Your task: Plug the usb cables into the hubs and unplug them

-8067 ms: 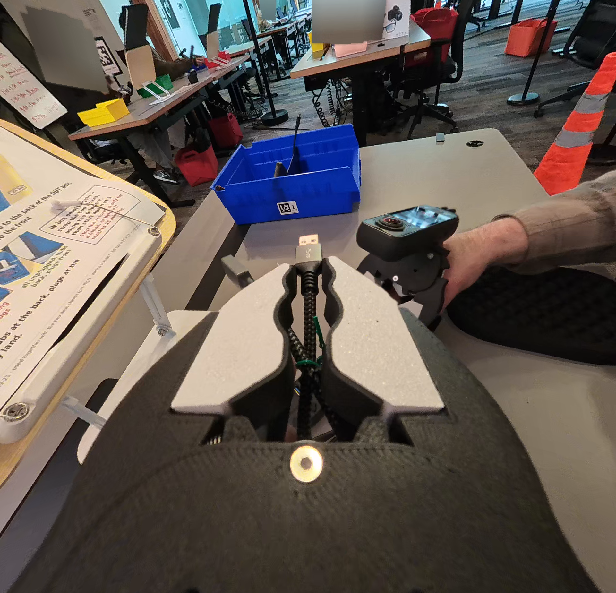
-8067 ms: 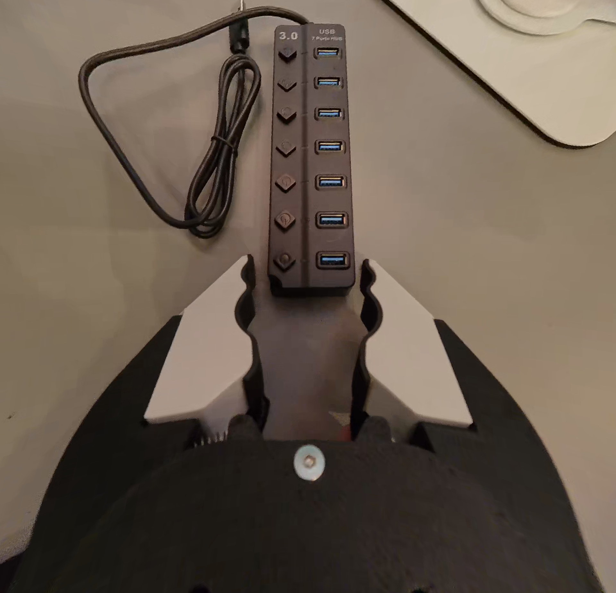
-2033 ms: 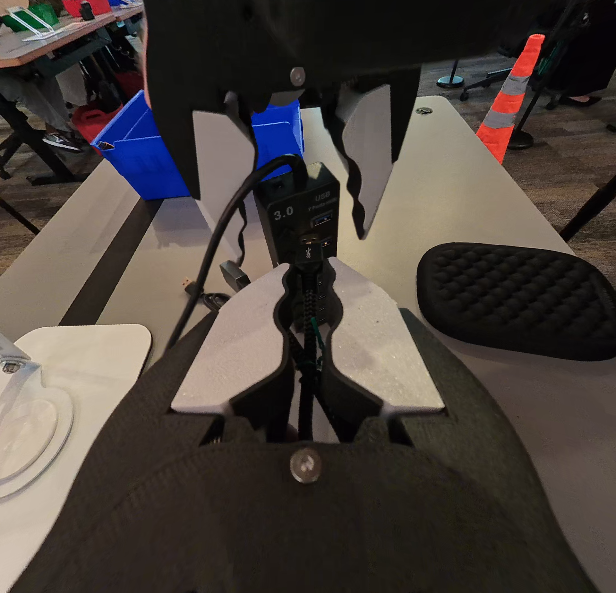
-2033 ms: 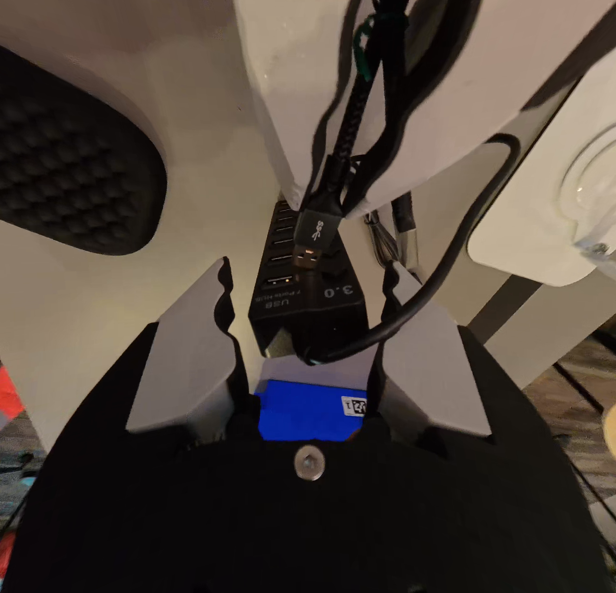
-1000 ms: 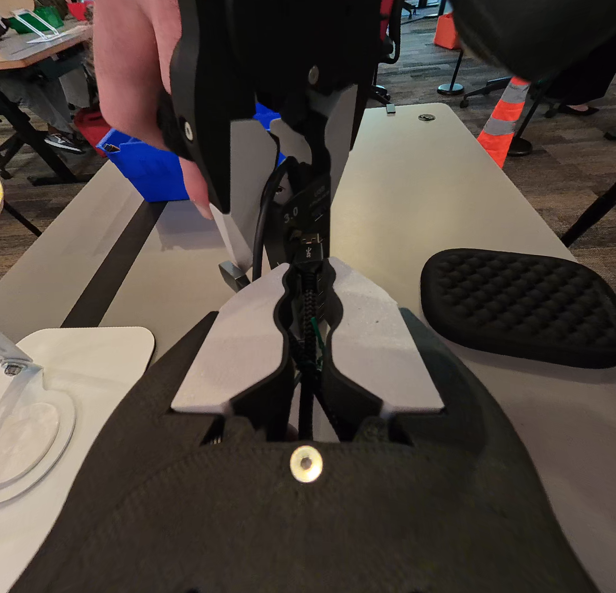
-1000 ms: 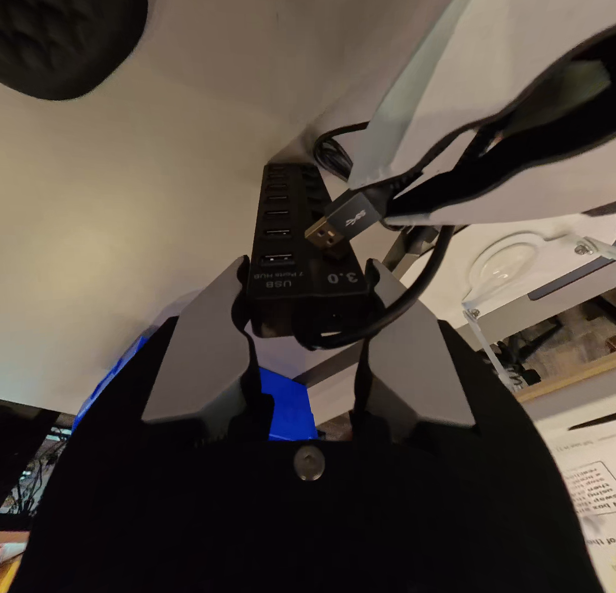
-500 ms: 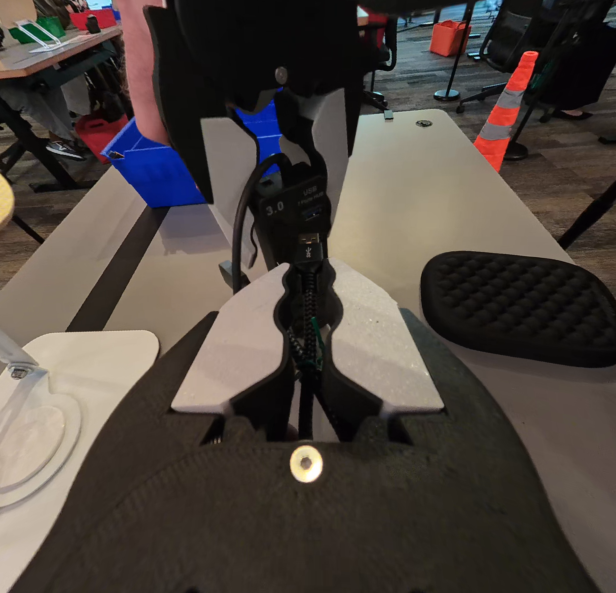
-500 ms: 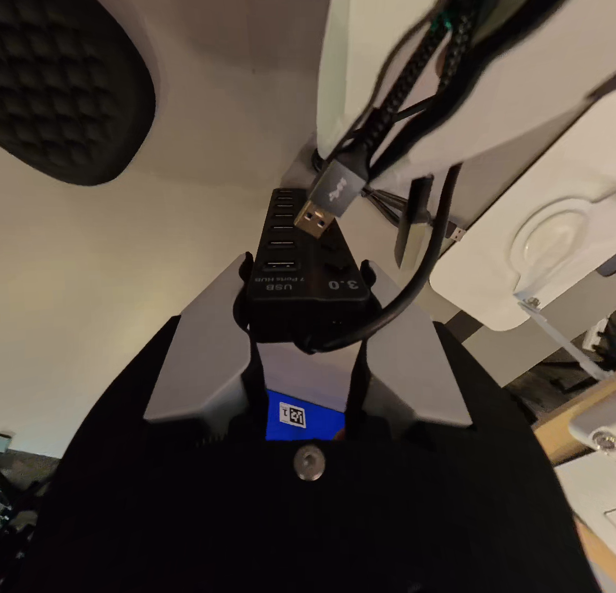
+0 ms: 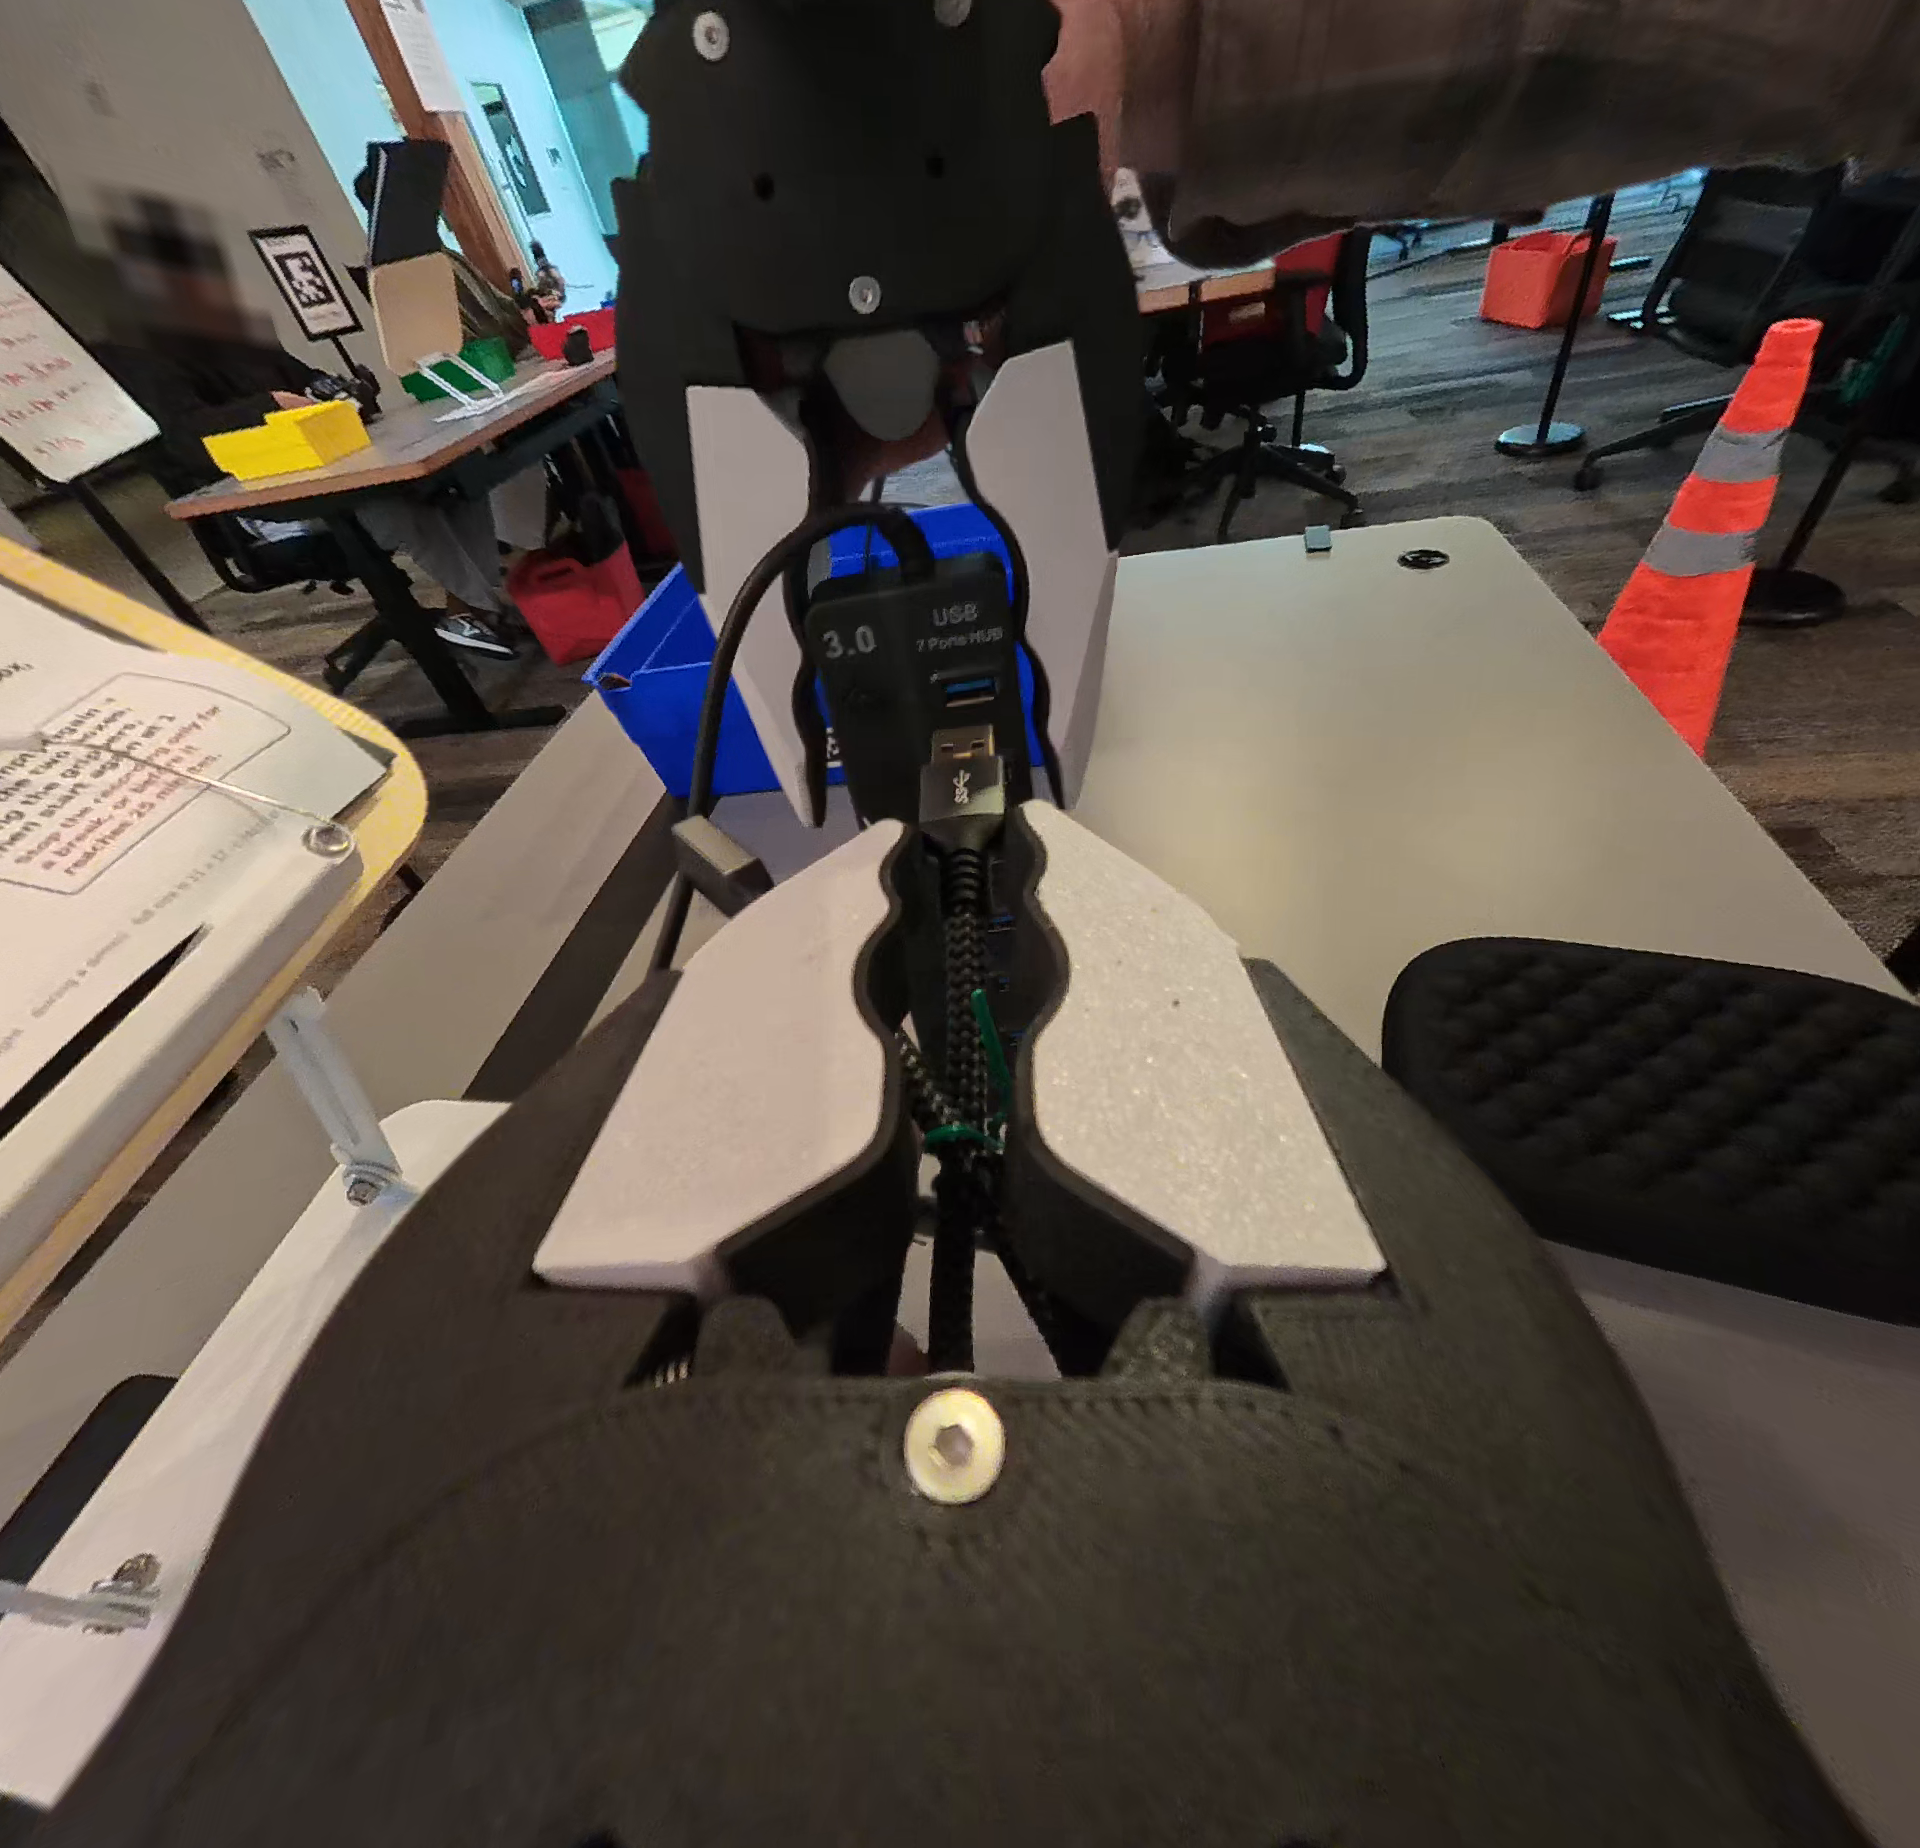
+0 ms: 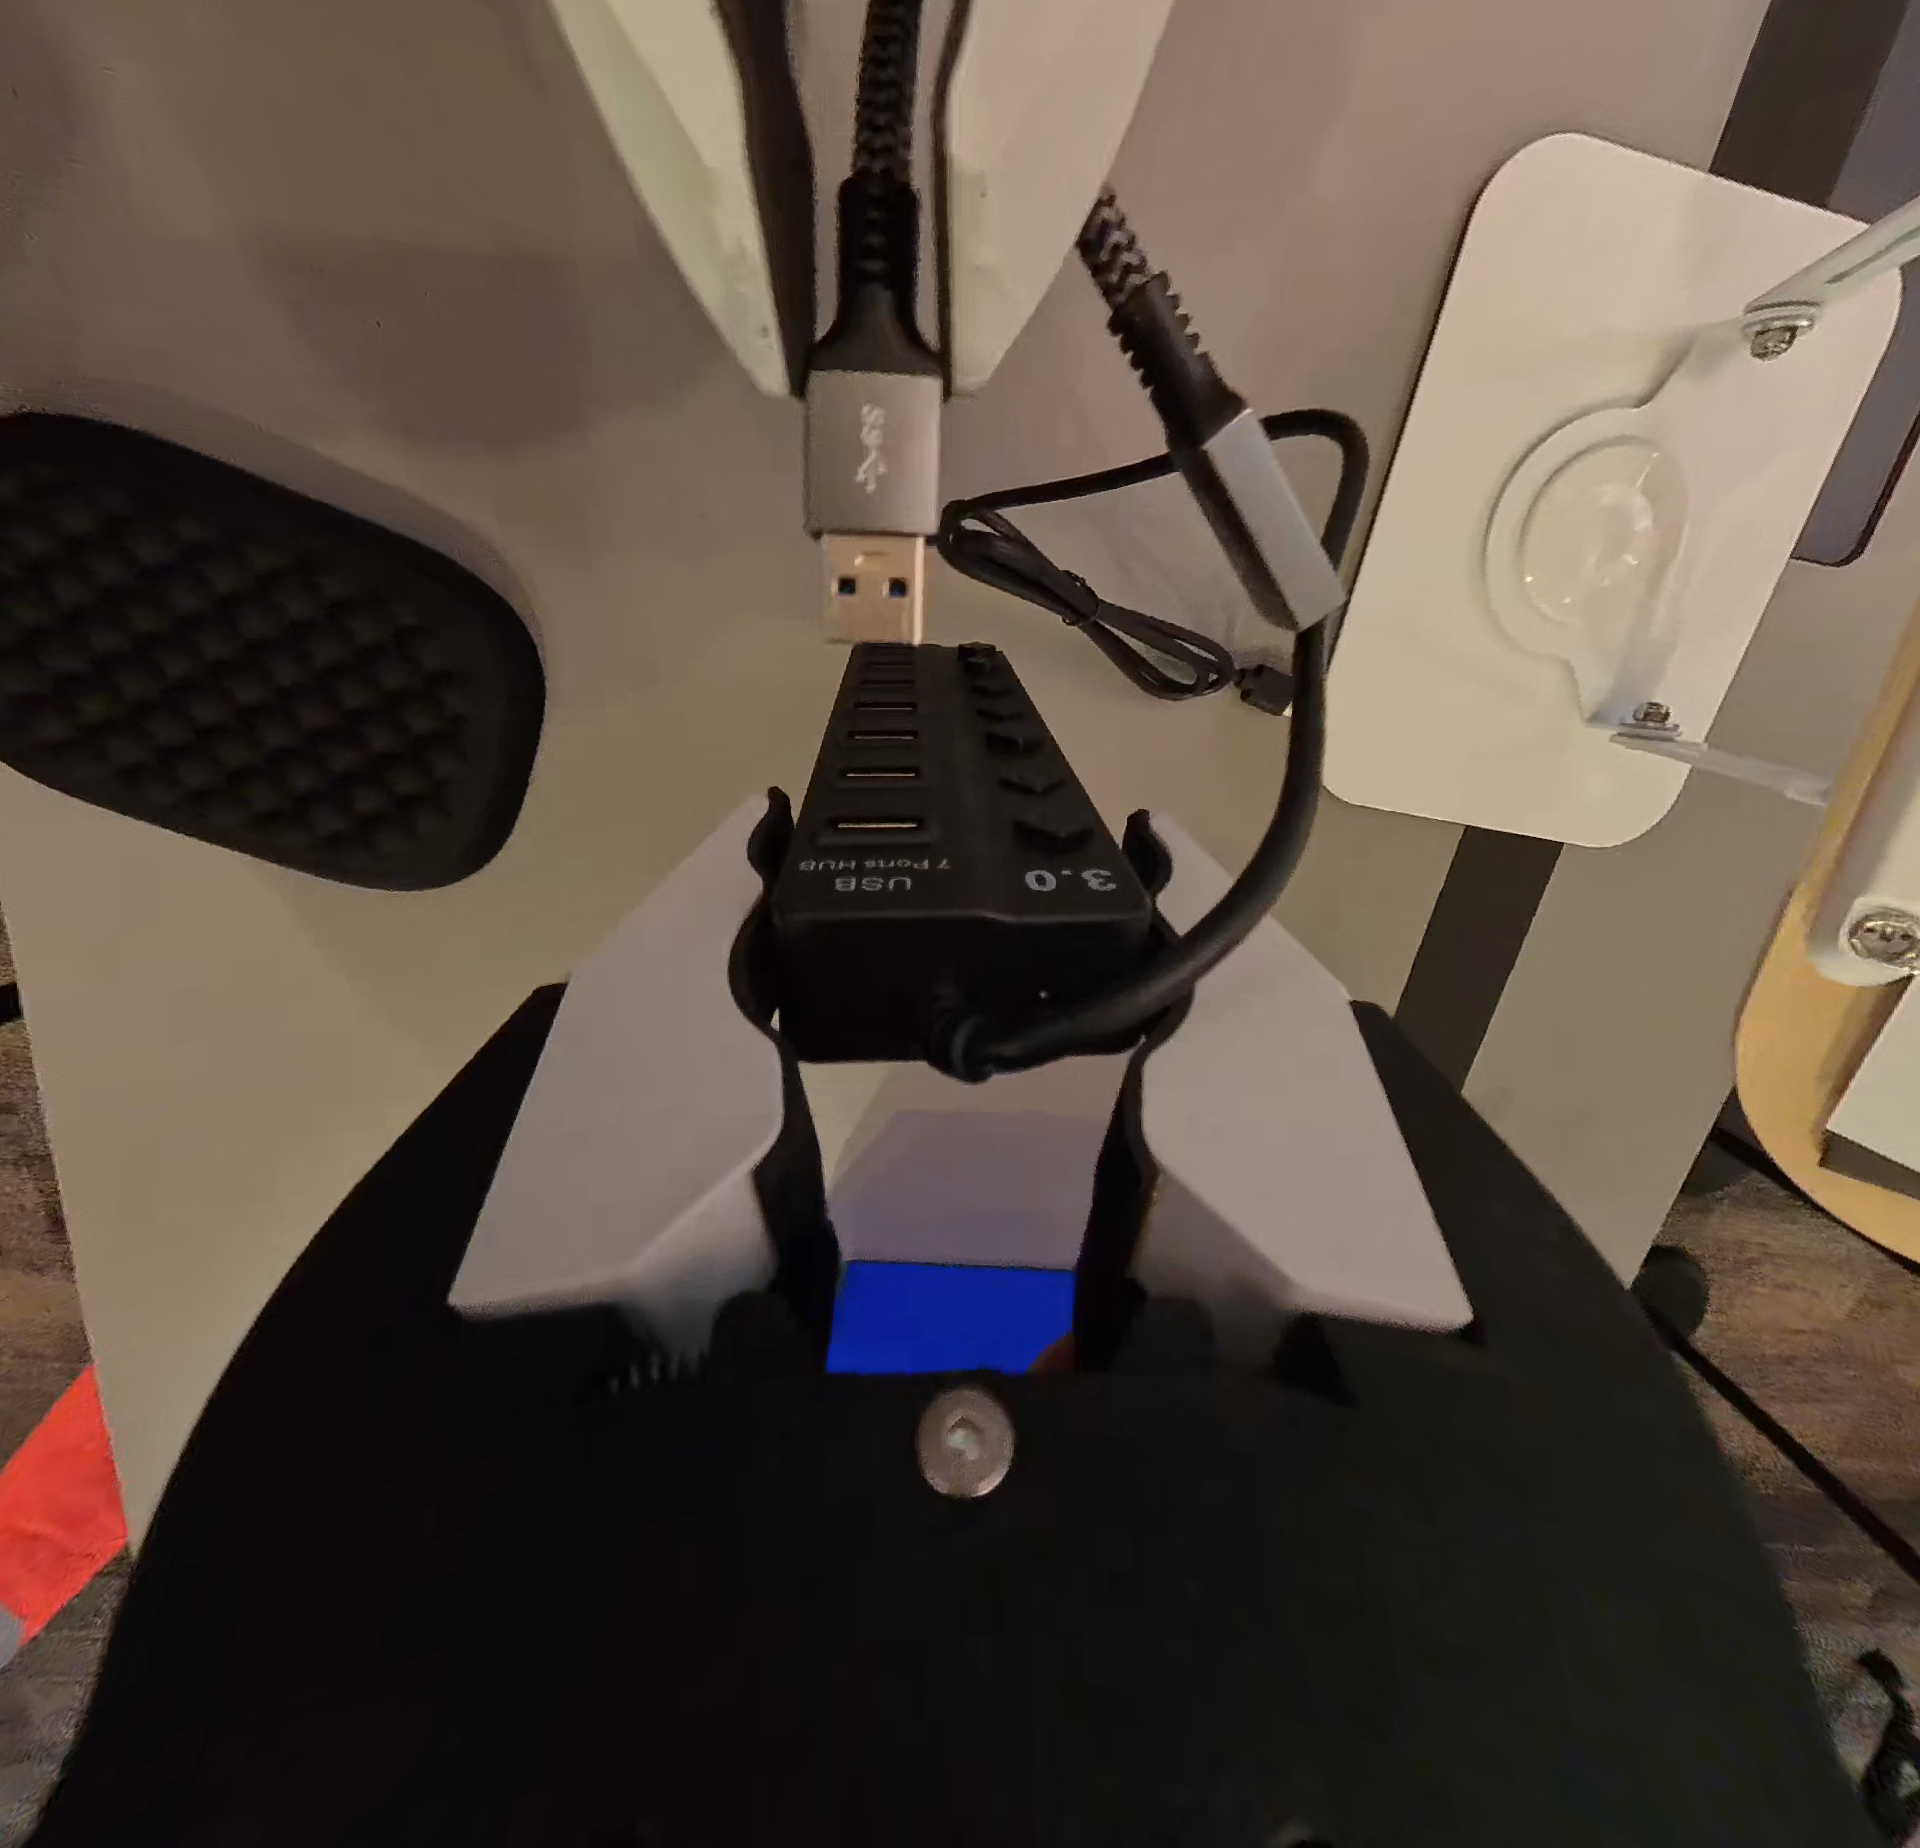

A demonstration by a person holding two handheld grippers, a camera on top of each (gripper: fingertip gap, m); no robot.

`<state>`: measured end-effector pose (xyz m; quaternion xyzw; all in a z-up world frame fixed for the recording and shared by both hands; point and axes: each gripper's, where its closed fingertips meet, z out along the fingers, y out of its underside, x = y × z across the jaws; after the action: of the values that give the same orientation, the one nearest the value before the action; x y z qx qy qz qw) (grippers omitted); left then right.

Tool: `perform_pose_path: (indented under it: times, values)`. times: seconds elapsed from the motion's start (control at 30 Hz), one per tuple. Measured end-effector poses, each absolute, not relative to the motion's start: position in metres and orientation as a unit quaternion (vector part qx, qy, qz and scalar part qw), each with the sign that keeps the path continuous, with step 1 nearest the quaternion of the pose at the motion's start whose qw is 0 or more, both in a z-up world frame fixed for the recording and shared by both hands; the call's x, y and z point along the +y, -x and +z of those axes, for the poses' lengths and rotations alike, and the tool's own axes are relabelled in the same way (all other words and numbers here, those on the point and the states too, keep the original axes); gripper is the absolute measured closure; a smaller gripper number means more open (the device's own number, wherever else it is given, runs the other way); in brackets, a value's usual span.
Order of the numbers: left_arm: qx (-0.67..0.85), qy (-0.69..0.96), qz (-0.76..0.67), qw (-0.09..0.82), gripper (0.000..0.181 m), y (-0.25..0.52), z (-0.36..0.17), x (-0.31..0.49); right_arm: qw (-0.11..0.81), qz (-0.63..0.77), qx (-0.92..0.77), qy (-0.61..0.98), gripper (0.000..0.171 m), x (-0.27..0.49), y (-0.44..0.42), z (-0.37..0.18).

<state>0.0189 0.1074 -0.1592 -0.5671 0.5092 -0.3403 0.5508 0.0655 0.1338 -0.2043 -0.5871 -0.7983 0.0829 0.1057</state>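
While the pale grey desk [image 9: 1351, 738] carries a dimpled black pad [image 9: 1662, 1102] at its right edge, the right gripper [image 10: 951, 842] clenches the long black seven-port hub [image 10: 935, 811] above its middle, and the left gripper [image 9: 961, 832] grasps the braided black cable's grey USB plug [image 9: 961, 775] close before the ports.

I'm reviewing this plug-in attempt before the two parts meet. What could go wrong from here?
1. The USB plug hangs above the hub, not yet in a port; it may miss the slot and jam against the hub's face.
2. The right gripper holds only the hub's end, so a push could tip it.
3. The hub's own cord loops near the loose second plug; it may snag.
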Motion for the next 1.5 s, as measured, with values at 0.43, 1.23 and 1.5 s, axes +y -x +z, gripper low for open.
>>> perform_pose_path:
  times: [0.43,1.23,1.5]
  values:
    - [0.503,0.577,-0.318,0.559,0.167,-0.025,-0.157,0.104,0.113,0.073,-0.781,0.610,0.110,0.124,-0.050,-0.199]
    - [0.514,0.583,-0.321,0.541,0.167,-0.025,-0.160,0.101,0.121,0.052,-0.779,0.613,0.110,0.124,-0.047,-0.198]
    - [0.553,0.575,-0.293,0.527,0.167,-0.025,-0.164,0.092,0.101,0.052,-0.795,0.595,0.110,0.112,-0.044,-0.202]
